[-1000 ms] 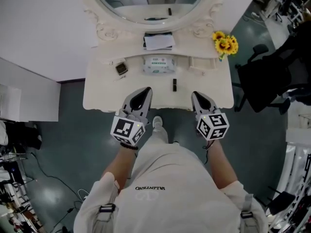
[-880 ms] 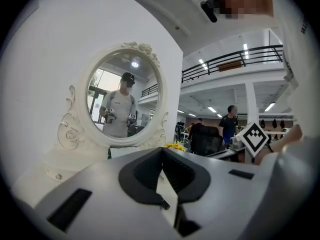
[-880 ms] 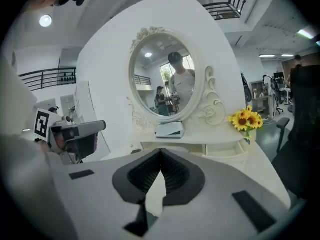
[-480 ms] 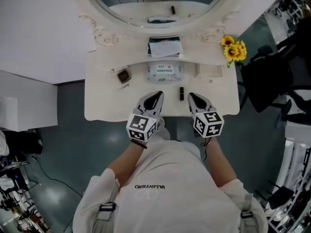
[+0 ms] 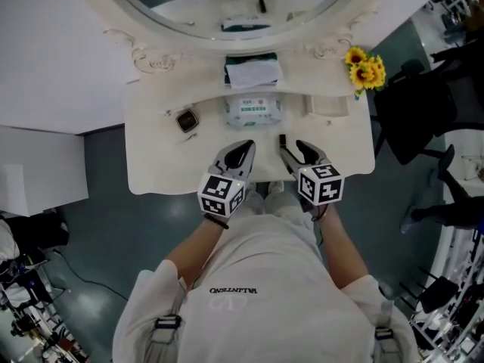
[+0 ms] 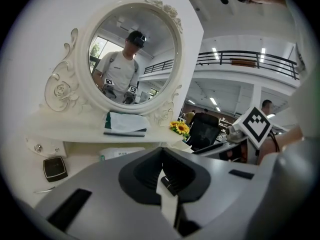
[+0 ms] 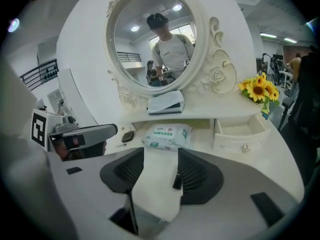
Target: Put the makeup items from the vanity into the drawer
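Note:
A small black lipstick tube point(image 5: 282, 141) lies on the cream vanity top point(image 5: 162, 161) near its front edge. My right gripper point(image 5: 296, 151) hovers over it with its jaws opening. In the right gripper view the tube point(image 7: 177, 180) lies between the jaws, close against the right one, and the pads do not press on it. My left gripper point(image 5: 240, 151) hangs just left of the tube, shut, with nothing in it. A black compact point(image 5: 186, 119) lies further left. The small drawer point(image 5: 327, 106) under the shelf stands open and looks bare inside.
A pack of wipes point(image 5: 255, 110) lies at the back middle, under a shelf that bears a folded cloth point(image 5: 252, 72). Sunflowers point(image 5: 364, 69) sit at the shelf's right end, below the oval mirror point(image 5: 227, 6). A dark office chair point(image 5: 423, 112) stands to the right.
Both grippers have moved forward over the vanity's front edge toward the lipstick tube. The right gripper's jaws, shut before, now stand apart around the tube.

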Motion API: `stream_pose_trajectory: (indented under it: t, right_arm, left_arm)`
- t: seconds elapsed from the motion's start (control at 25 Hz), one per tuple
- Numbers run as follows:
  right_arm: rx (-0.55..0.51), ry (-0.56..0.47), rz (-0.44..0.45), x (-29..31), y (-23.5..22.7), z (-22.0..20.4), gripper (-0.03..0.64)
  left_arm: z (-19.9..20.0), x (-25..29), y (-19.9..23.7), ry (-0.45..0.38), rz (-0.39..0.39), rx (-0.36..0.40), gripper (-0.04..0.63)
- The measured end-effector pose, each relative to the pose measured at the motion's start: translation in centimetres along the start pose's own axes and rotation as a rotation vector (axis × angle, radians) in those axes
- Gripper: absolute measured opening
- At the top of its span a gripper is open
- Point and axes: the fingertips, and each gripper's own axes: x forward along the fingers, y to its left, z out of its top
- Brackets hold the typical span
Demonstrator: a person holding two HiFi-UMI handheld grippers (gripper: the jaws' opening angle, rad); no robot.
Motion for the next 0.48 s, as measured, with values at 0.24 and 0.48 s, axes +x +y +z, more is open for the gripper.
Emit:
stream_pose_trajectory:
  t: [0.24,0.48]
  right_arm:
    - [0.015,0.147,0.001,2.3,-1.2,-2.6,0.355]
    - [0.041,0.253,0.004,4.0,-2.6,-4.2,0.425]
  left_arm:
    - [-1.8,1.3,0.6,0.057,0.062,-0.033,0.002]
    - [-3.7,2.8,0.8,0.112,0.107,-0.066,0.003]
